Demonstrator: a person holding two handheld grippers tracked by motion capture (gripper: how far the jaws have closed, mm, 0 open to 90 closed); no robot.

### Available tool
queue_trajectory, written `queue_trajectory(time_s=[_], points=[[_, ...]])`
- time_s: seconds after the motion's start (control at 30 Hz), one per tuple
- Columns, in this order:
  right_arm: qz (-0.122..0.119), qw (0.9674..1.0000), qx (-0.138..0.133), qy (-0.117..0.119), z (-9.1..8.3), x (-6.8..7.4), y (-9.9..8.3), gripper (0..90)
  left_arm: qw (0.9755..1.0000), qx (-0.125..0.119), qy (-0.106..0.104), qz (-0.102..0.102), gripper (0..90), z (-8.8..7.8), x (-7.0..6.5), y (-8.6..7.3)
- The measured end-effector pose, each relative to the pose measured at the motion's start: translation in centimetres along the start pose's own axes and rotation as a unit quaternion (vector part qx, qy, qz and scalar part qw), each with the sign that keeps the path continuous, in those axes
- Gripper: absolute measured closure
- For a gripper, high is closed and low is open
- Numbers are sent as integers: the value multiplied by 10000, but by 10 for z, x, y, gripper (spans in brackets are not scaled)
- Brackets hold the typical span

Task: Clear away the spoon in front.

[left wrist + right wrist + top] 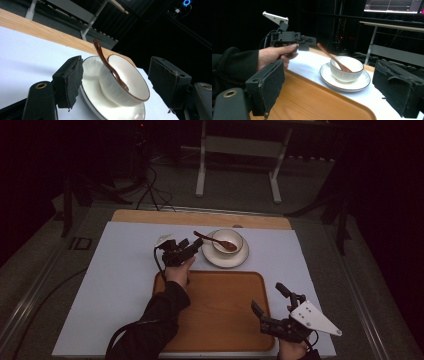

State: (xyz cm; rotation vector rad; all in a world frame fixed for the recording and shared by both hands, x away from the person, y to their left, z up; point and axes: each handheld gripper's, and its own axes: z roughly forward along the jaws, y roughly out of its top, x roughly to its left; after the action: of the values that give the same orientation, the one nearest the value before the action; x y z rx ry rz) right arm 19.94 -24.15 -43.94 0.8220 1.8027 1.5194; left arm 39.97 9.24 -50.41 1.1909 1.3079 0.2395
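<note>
Two open claws, left claw (192, 248) beside saucer (212, 258) rim, right claw (270, 300) over tray (220, 320).

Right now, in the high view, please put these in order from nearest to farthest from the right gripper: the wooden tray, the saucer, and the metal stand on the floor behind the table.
1. Wooden tray: beside the right gripper, whose jaws stand over its right edge.
2. Saucer: beyond the tray's far edge, under the bowl and spoon.
3. Metal stand: on the floor past the table's far edge.
</note>
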Motion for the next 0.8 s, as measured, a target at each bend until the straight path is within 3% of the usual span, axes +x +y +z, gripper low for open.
queue_trajectory(time_s=[0.2,0.4,0.67,0.8], points=[[27,10000,2,28,0,-1,0,108,9998,-126,133,-92,323,10,1,1],[92,9999,7,40,-1,-4,-2,108,9990,-204,207,-341,386,24,3,-1],[108,9999,20,65,-1,-5,-2,108,9954,-421,86,-853,459,33,10,-6],[117,9999,13,64,-2,-5,-2,108,9946,-418,-16,-945,501,38,11,-6]])
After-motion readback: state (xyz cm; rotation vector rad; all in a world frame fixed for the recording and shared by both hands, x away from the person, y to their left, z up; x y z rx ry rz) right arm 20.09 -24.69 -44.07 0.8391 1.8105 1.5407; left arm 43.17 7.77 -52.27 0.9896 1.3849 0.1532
